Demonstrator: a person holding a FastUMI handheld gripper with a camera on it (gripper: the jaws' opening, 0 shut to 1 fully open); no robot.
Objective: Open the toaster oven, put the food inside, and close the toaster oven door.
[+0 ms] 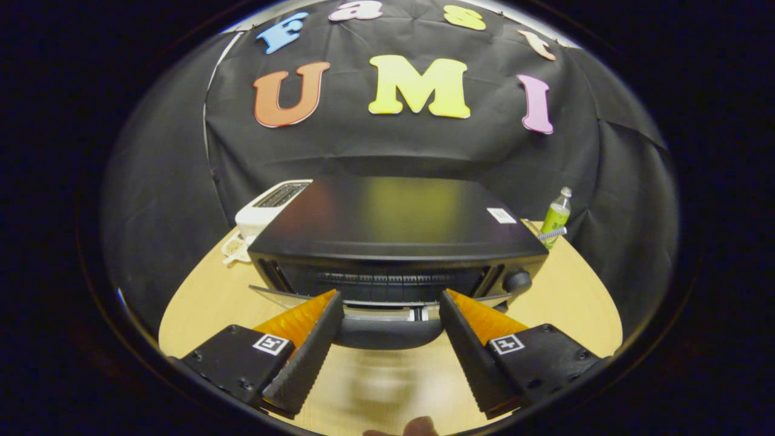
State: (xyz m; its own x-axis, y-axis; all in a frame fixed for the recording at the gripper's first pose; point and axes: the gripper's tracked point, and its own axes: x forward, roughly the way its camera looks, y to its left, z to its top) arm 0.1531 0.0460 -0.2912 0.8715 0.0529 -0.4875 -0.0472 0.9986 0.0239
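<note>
- Gripper view: the gripper [390, 303] is wide open and holds nothing; the door handle [387, 332] lies between its fingers.
- The toaster oven [393, 242] stands just beyond; its door seems partly lowered.
- Best to grip the handle's middle and pull down slowly.

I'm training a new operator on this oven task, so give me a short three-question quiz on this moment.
1. True or false: the toaster oven door is partly open.
2. What lies between the fingers of the gripper? A) door handle B) green bottle C) white toaster
3. Which side of the oven is the green bottle on?

Key: 1 true. 2 A; the fingers are spread, not pressing it. 3 Its right.
</note>
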